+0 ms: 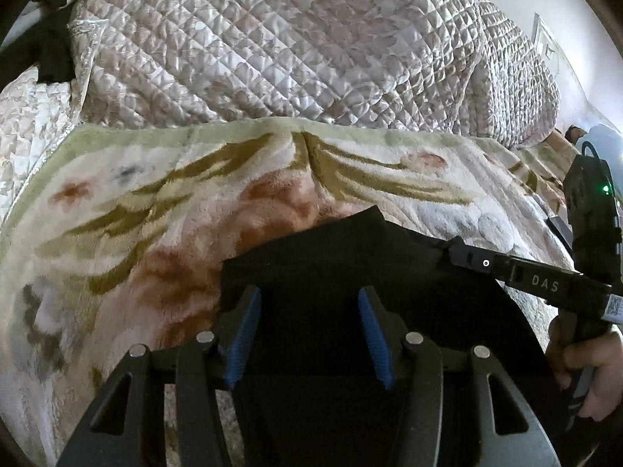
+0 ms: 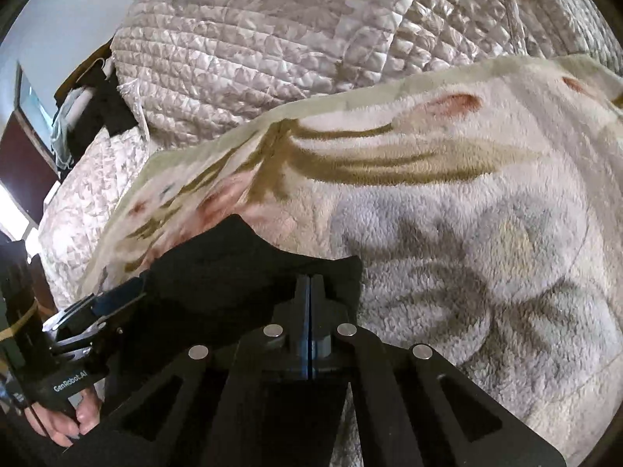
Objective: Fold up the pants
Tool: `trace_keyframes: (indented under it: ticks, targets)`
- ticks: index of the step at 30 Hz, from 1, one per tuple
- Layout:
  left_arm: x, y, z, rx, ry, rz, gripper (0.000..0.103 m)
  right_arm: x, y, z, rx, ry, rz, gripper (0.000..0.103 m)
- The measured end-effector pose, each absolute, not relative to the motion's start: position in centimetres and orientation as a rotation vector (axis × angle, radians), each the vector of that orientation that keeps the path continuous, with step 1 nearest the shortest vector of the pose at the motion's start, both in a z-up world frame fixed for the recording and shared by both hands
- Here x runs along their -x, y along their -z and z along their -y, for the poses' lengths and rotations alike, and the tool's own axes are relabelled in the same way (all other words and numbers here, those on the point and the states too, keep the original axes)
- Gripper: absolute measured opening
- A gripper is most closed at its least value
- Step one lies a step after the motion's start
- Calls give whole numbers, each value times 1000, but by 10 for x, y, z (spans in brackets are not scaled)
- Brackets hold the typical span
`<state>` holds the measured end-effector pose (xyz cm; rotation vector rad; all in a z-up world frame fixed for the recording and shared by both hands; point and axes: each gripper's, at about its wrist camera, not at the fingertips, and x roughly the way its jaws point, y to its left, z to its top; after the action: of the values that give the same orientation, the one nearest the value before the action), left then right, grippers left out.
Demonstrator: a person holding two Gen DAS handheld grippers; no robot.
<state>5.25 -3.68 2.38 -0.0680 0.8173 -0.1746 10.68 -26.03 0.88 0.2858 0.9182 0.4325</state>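
Bed scene, two wrist views. The pants (image 1: 342,268), black, lie on the floral blanket (image 1: 155,202) near its front edge; behind it a quilt (image 1: 272,46) is heaped toward the wall.

Left gripper (image 1: 307,334): jaws stand partly apart, blue pads (image 1: 243,342) on either side of dark cloth that runs between and beneath them. Whether the pads press on the cloth cannot be told from this view; no pinched fold shows.

Right gripper (image 2: 310,292): jaws fully together, the two fingers meeting along one seam. They sit at the far right edge of the pants; the left view shows the tip touching that edge. Whether a thin layer is caught between them cannot be told, as black cloth and black fingers merge. A hand (image 1: 584,369) carries this tool.

Progress, as a judgement: the visible part of the pants forms a compact, roughly squared block with a wavy far edge, which suggests at least one fold is made. The near part is hidden under the tools, so the number of layers is unknown. Left to do: probably a further fold or a final smoothing
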Motion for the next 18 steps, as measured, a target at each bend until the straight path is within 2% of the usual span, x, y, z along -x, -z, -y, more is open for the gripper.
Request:
trace_keyframes:
  ticks: [6, 13, 18]
  targets:
    - [-53, -28, 31, 108, 159, -822, 55, -101, -14, 269, -361, -445, -913, 1]
    - [-22, -49, 35, 85, 121, -816, 54, -42, -52, 248, -142, -449, -823, 1]
    - [11, -58, 37, 80, 117, -804, 54, -1, -59, 240, -51, -459, -794, 4]
